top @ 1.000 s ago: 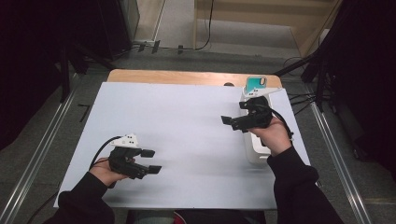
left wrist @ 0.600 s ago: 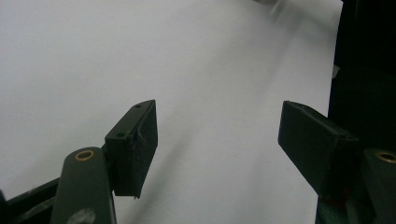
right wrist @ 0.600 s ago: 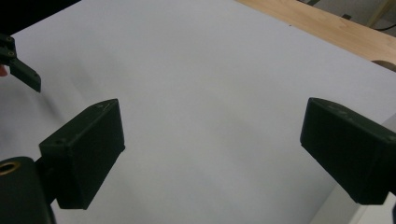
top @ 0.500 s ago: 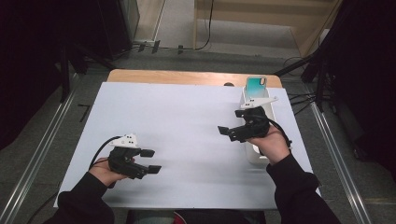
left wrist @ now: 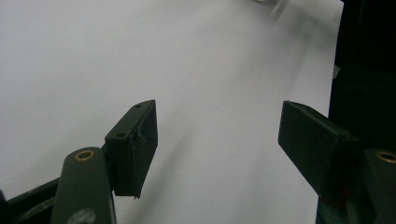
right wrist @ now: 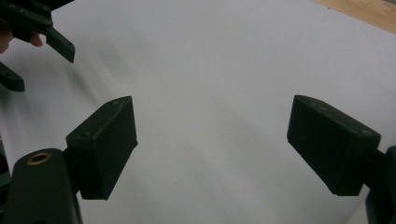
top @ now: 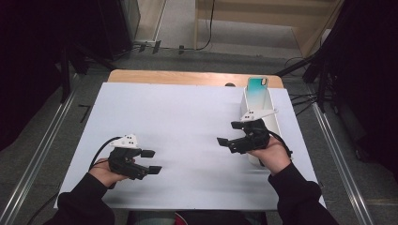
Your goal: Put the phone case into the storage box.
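Dark long sleeves covered both forearms. Each black gripper, left gripper [top: 151, 161] and right gripper [top: 227, 134], bore a grey three-cornered plate, brass-ringed jaw pivots, black cable.

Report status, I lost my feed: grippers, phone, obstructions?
Left gripper open, empty. Right gripper open, empty, jaws just closing. Phone upright in white stand.

A white sheet [top: 178, 131] covers the wooden table [top: 187, 77] at the frame's centre. Grey floor [top: 178, 28] fills the top, with a black cable [top: 210, 23] and a pale wooden cabinet [top: 281, 18] at upper right.
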A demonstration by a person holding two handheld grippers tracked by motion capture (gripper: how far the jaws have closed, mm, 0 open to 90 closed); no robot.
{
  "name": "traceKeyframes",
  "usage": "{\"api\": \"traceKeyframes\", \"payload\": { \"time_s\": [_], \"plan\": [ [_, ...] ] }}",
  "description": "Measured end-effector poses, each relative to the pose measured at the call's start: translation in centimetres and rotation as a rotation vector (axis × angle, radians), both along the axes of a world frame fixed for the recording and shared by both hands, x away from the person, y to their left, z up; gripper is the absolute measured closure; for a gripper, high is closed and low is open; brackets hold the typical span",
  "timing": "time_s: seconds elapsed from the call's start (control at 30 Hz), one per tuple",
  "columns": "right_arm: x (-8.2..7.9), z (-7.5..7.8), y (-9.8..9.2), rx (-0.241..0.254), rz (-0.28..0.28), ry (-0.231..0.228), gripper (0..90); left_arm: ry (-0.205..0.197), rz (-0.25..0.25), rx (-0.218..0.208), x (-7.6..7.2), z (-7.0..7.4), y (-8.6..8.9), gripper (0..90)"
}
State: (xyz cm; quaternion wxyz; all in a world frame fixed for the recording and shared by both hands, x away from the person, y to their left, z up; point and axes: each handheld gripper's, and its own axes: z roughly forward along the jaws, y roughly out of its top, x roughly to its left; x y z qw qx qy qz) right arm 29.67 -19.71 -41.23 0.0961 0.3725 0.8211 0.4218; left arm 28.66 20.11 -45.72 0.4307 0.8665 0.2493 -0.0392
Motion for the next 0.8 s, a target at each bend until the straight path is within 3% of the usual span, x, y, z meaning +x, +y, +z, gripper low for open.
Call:
{"api": "traceKeyframes", "payload": {
  "time_s": [0.37,0.53,0.8],
  "plan": [
    [-1.7,-1.2,-0.3,0.013,0.061,0.009,14.6,-0.002,-0.003,0.006,0.0,0.1,0.1,28.0],
    [-2.7,-1.6,-0.7,0.015,0.088,-0.01,14.7,-0.005,0.001,0.003,0.0,0.1,0.1,28.0],
    [-4.1,-2.5,-1.2,0.01,0.104,0.013,14.9,-0.004,-0.002,0.003,0.0,0.1,0.1,28.0]
  ]
}}
